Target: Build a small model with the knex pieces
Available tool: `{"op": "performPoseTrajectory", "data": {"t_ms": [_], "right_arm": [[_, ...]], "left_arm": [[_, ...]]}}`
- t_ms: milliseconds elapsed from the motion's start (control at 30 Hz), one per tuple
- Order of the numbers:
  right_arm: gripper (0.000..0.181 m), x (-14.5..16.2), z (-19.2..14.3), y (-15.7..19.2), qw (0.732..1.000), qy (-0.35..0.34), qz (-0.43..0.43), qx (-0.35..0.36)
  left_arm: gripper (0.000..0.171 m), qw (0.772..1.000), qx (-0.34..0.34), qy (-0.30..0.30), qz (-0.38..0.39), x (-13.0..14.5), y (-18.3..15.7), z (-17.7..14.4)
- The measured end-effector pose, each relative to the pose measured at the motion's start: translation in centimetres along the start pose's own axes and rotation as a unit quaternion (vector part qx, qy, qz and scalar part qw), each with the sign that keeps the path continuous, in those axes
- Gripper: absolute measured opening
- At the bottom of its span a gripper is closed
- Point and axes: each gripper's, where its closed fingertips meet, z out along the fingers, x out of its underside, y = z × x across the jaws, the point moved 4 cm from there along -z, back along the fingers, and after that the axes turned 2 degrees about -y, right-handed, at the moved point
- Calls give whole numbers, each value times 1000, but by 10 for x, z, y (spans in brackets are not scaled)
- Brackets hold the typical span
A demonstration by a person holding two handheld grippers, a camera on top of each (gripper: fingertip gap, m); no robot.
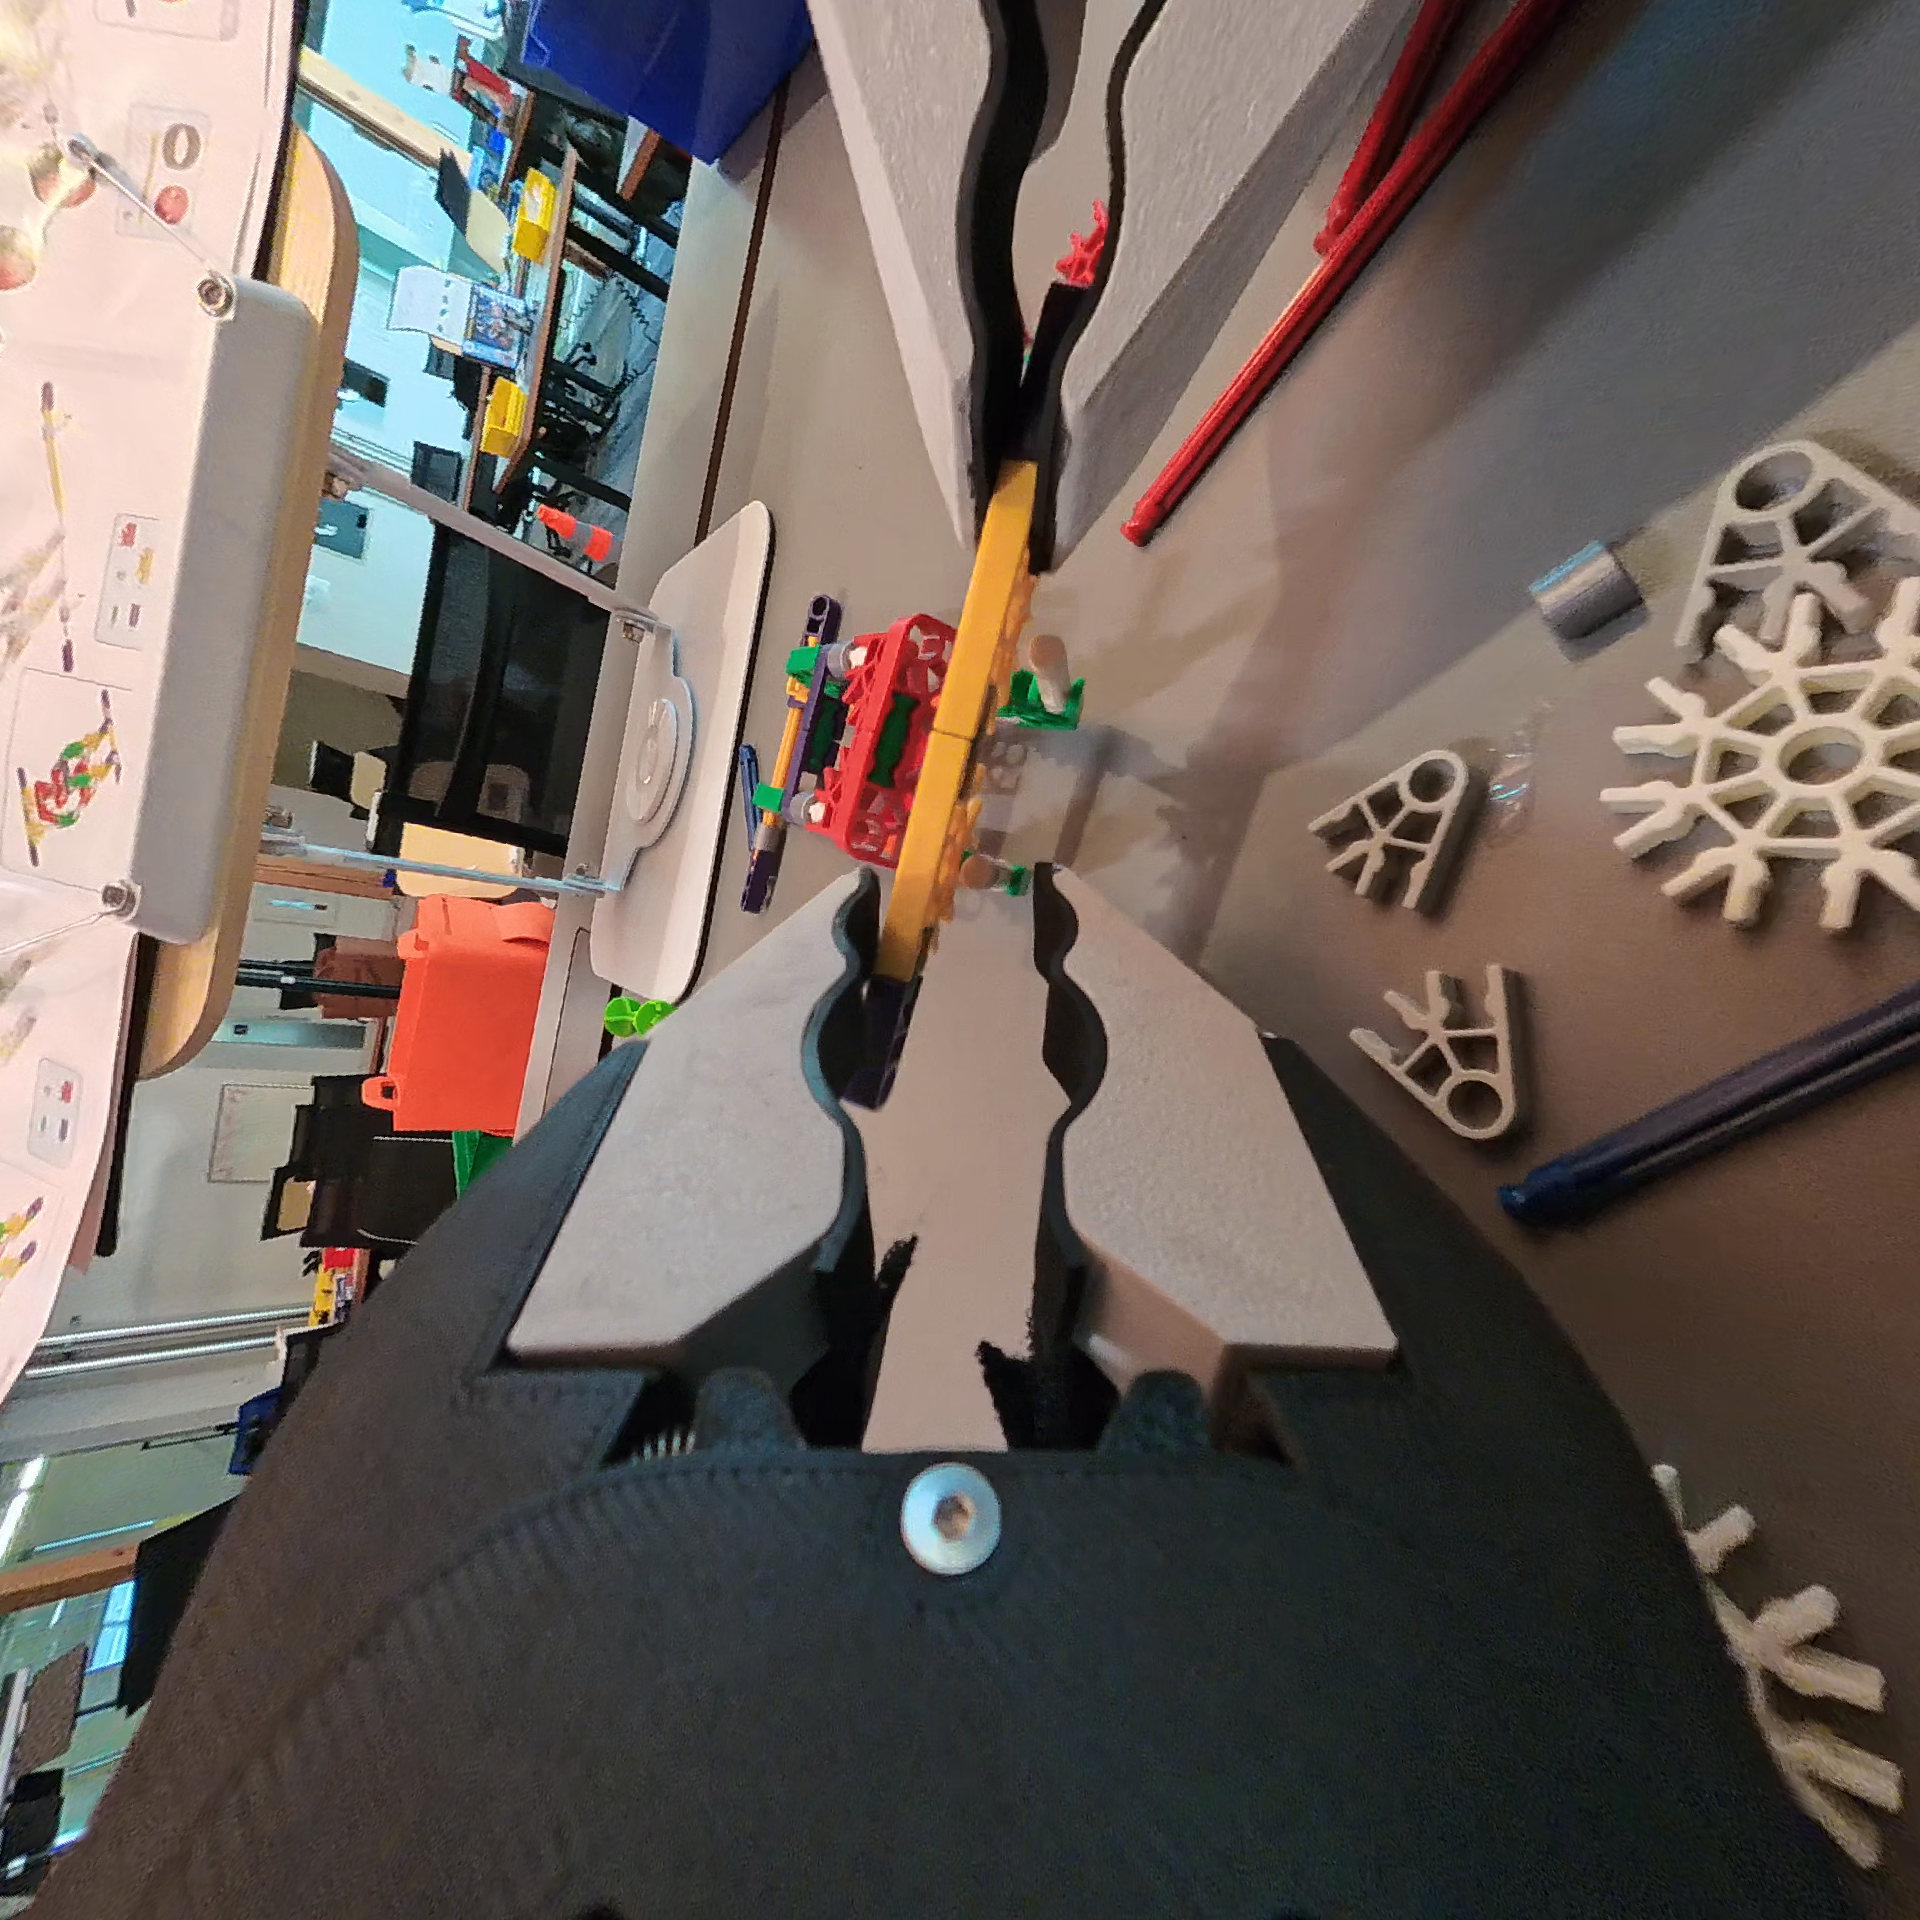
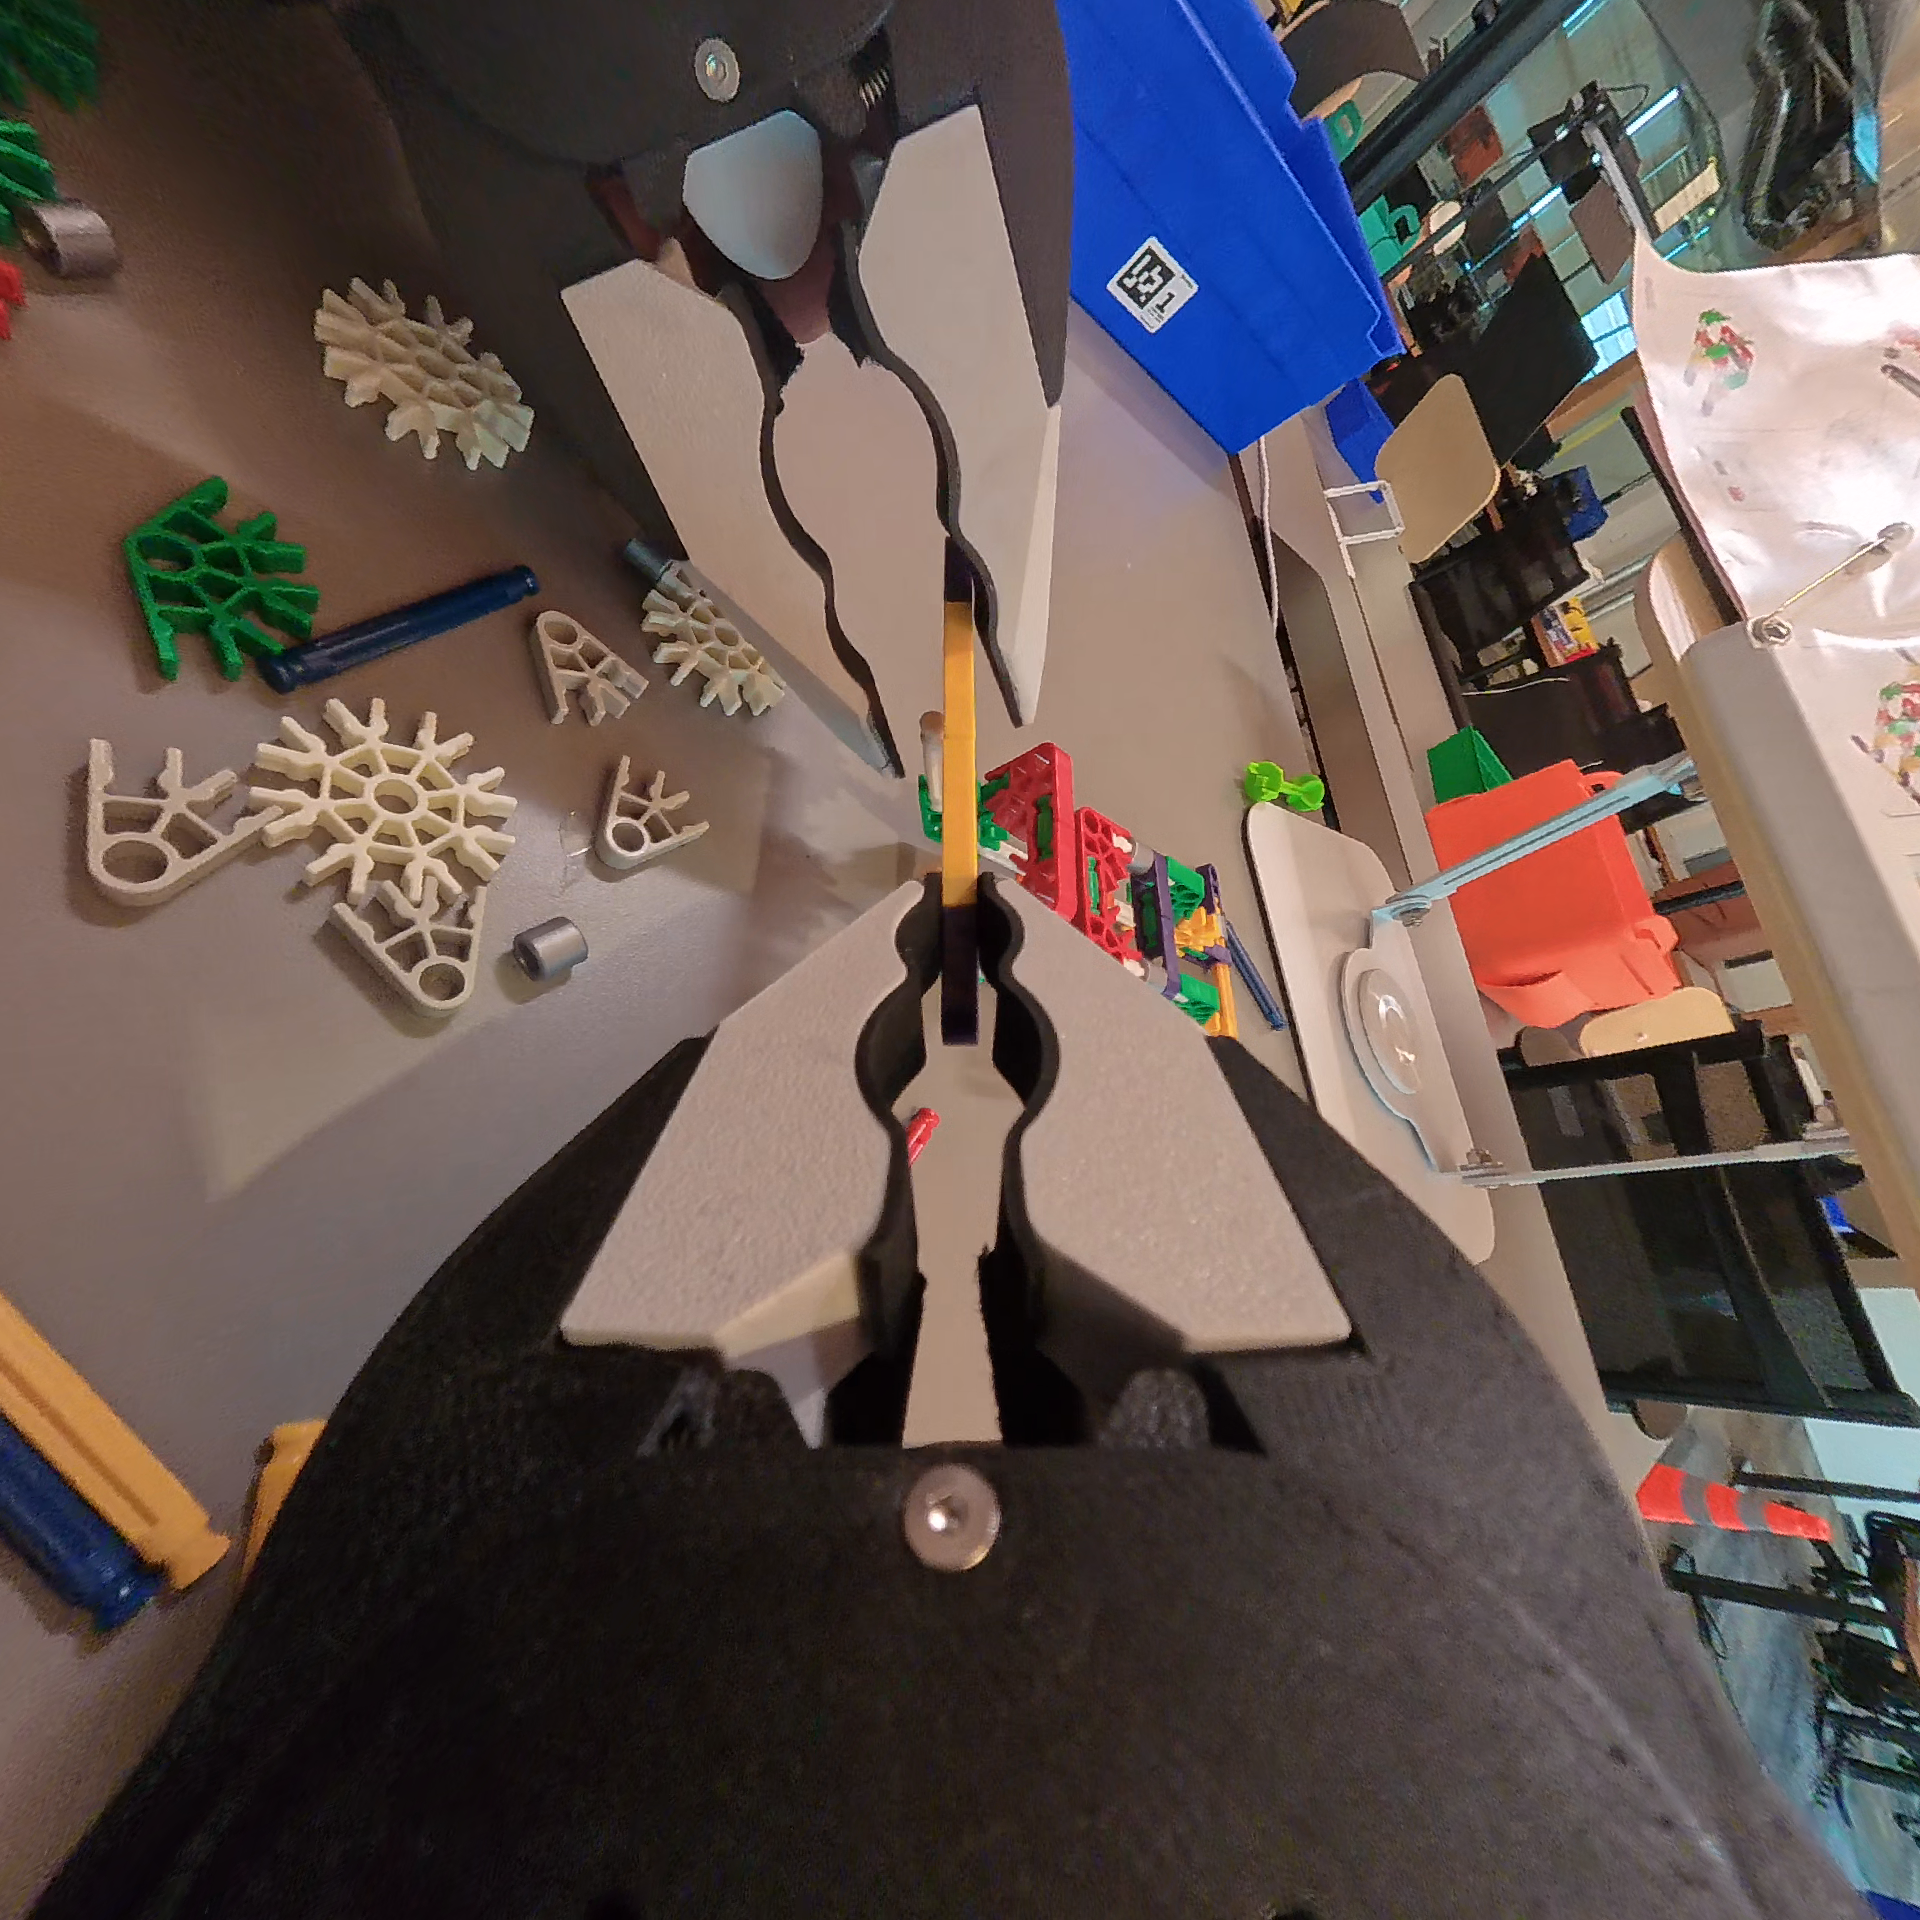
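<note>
A yellow rod point(image 1: 961, 707) with dark purple end pieces is held level above the table, seen edge-on in both views. My right gripper point(image 2: 956, 894) is shut on one purple end point(image 2: 961, 977); it shows at the top of the left wrist view point(image 1: 1023, 509). My left gripper point(image 1: 951, 888) is open, and the other purple end point(image 1: 883, 1039) rests against one finger. From the right wrist view the left gripper point(image 2: 956, 738) also shows its jaws apart around the rod point(image 2: 961, 748). A red, green, purple and yellow model point(image 1: 883, 748) point(image 2: 1101, 873) stands just behind the rod.
White snowflake connectors point(image 2: 384, 800) point(image 1: 1808, 758), grey wedge connectors point(image 1: 1403, 831), a green connector point(image 2: 213, 582), a blue rod point(image 2: 405, 629), red rods point(image 1: 1299, 343) and a grey spacer point(image 2: 551, 945) lie on the table. A blue bin point(image 2: 1195, 208) and a white stand base point(image 2: 1340, 987) sit beyond. There is about 5 centimeters between the tips of the two grippers.
</note>
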Motion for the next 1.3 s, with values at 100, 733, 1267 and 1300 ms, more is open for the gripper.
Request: {"op": "performPoseTrajectory", "data": {"t_ms": [100,733,1267,1300], "right_arm": [[3,2,0,2,1000,-1,1,-4],[11,13,-1,3,999,3,40,-33],[7,24,7,6,996,76,37,-32],[7,24,7,7,996,76,36,-30]], "left_arm": [[21,1000,0,1,1,-1,-1,-2],[7,999,28,6,33,-4,-11,9],[7,996,60,-24,65,-14,-12,15],[7,996,62,-24,64,-15,-12,16]]}}
